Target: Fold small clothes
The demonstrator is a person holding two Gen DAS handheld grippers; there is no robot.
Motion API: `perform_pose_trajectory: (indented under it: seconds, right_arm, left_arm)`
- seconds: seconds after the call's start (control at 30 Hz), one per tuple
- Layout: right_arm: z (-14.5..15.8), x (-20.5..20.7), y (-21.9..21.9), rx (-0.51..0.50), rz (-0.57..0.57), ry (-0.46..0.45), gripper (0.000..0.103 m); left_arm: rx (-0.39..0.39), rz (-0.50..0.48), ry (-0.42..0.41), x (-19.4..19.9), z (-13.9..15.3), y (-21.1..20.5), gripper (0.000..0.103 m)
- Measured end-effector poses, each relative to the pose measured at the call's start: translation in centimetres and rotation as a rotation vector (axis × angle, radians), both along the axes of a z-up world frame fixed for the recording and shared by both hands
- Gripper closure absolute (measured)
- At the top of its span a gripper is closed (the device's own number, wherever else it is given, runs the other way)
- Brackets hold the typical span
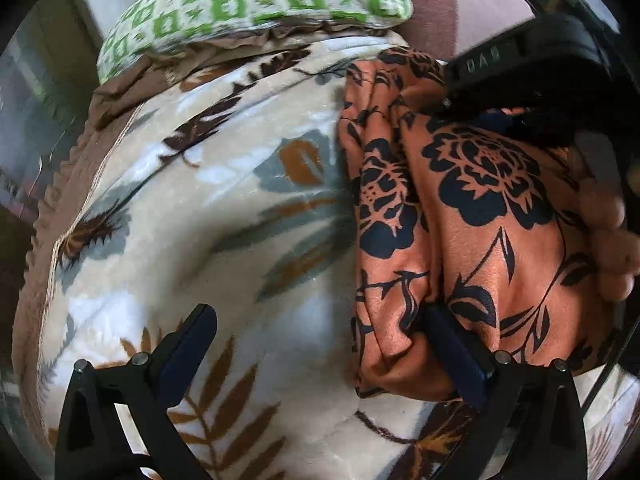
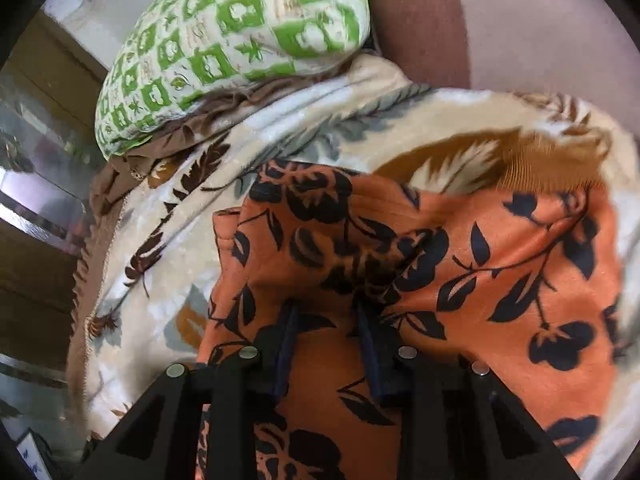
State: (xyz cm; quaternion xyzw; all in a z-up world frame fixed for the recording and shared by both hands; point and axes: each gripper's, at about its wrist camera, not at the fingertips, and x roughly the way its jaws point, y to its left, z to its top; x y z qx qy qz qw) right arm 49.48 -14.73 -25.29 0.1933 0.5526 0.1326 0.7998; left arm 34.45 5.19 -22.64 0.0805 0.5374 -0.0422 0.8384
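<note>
Left gripper spread wide beside the orange floral garment.
Right gripper seemingly pinches its bunched fabric, likely for folding.

Orange garment – black floral print, rumpled, bunched in folds

Green-white patterned pillow atop cream leaf-print blanket w/ brown frilled edge, maroon headboard behind.

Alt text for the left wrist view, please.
The left hand-held gripper is open over a leaf-print blanket, one finger against an orange floral garment. The right hand-held gripper is at the garment's far end; a green-checked pillow lies behind.
</note>
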Motion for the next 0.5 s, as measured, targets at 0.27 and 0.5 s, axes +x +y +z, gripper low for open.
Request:
perform_pose_trajectory:
  seconds: [0.27,0.5]
  right_arm:
    - [4.2,-6.9,-5.9,0.214,-0.069,-0.112,0.07]
    - [7.7,-14.5,-8.4,0.112,-0.105,-0.216,0.07]
  left_arm:
    - [0.054,-0.014,-0.135,-0.9,2.9,0.1,0.0]
    - [0.044,-0.021,-0.24,-2.0,5.2,0.1,0.0]
